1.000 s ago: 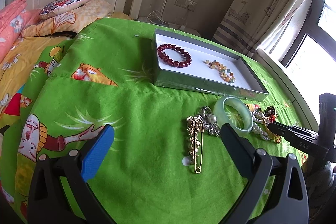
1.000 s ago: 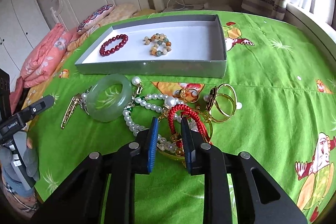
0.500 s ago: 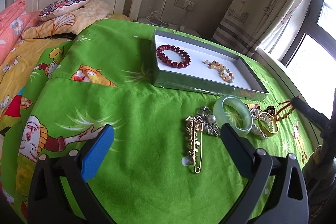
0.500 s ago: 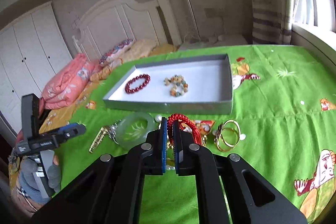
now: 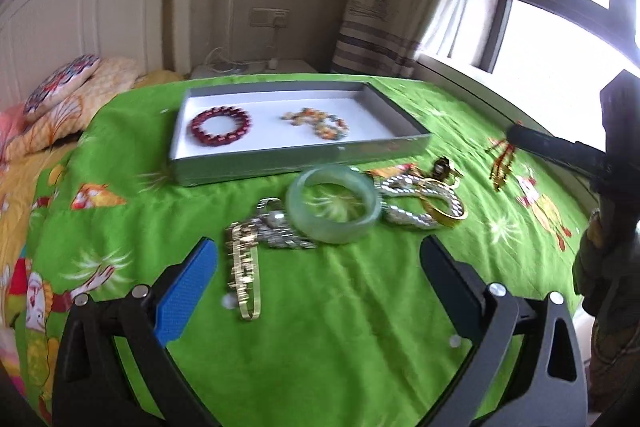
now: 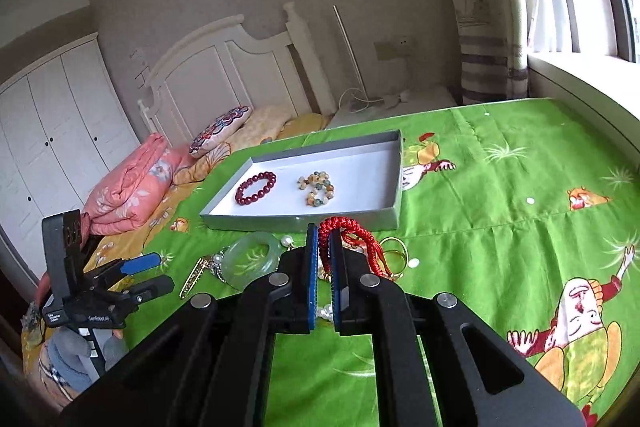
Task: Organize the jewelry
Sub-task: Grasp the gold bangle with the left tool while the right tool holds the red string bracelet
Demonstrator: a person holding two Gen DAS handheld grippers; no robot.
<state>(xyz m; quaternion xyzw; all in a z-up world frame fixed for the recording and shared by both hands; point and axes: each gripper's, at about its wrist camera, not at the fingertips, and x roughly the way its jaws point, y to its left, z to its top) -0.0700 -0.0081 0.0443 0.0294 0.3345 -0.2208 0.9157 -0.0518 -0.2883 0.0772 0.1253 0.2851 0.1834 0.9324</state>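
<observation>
My right gripper (image 6: 323, 235) is shut on a red braided cord bracelet (image 6: 352, 233), held above the pile of jewelry on the green bedspread. In the left wrist view the same bracelet (image 5: 500, 167) dangles from the right gripper (image 5: 516, 135). A grey tray (image 6: 304, 221) with a white floor holds a dark red bead bracelet (image 6: 256, 187) and a multicoloured bead bracelet (image 6: 316, 189). My left gripper (image 5: 318, 251) stands open just short of a jade bangle (image 5: 334, 203) and a gold pin (image 5: 244, 275), holding nothing.
Pearl strands and gold bangles (image 5: 436, 205) lie right of the jade bangle. Pillows and a folded pink quilt (image 6: 132, 187) sit at the bed's head by the white headboard. A window sill (image 6: 580, 75) runs along the bed's right edge. A gloved hand (image 6: 76, 347) holds the left gripper.
The right gripper shut on the red cord bracelet and lifted it off the pile. The left gripper swung sideways and rolled, now facing the jade bangle and the tray more squarely.
</observation>
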